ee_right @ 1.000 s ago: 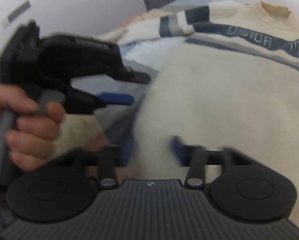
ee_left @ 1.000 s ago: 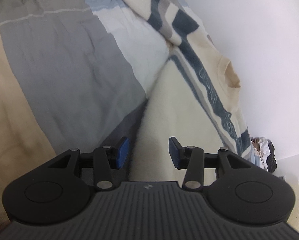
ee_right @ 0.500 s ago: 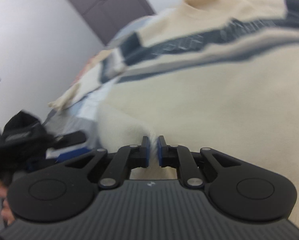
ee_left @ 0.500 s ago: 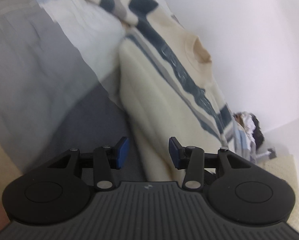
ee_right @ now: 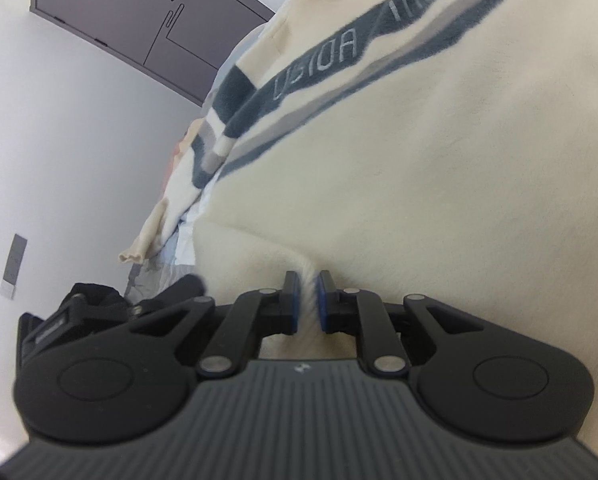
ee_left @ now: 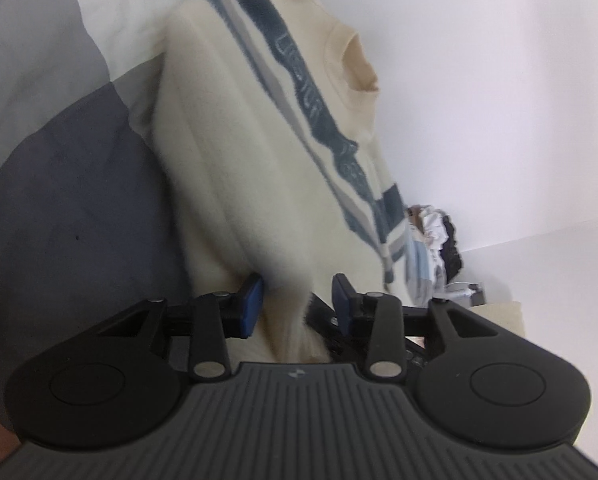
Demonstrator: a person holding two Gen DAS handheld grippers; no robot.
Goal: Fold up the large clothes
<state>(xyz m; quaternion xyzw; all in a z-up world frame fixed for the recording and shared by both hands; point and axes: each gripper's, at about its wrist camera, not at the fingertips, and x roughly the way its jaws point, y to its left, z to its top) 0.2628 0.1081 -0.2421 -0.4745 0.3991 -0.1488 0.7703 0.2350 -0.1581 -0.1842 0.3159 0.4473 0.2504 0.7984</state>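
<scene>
Within the last second the right gripper [ee_right: 307,300], then blurred and apart from the cloth, has been brought to the near edge of the cream sweater [ee_right: 439,152], and its pads are now pressed together on a raised ridge of the knit. The left gripper [ee_left: 297,304], formerly spread over bedding beside the garment, has been carried across to the same hem, and its jaws are closing with a hanging fold of the sweater between them; the left pad [ee_left: 253,304] is seen against the cloth, while the right pad stands clear of it, so no pinch has yet been made there. It is judged that the hem is being taken at two points so that the lower half can be lifted and laid toward the collar.

The sweater is spread front-up on the bed [ee_left: 71,200], its collar [ee_left: 357,60] toward 1 o'clock in the left wrist view and toward 12 o'clock in the right wrist view, its dark lettered band [ee_right: 323,48] running across the chest. A sleeve cuff [ee_right: 133,256] is seen trailing off at 9 o'clock in the right view.

Both grippers are angled downward at the hem, the left one just beside the right, whose black frame [ee_left: 331,322] is glimpsed behind the left gripper's right finger
</scene>
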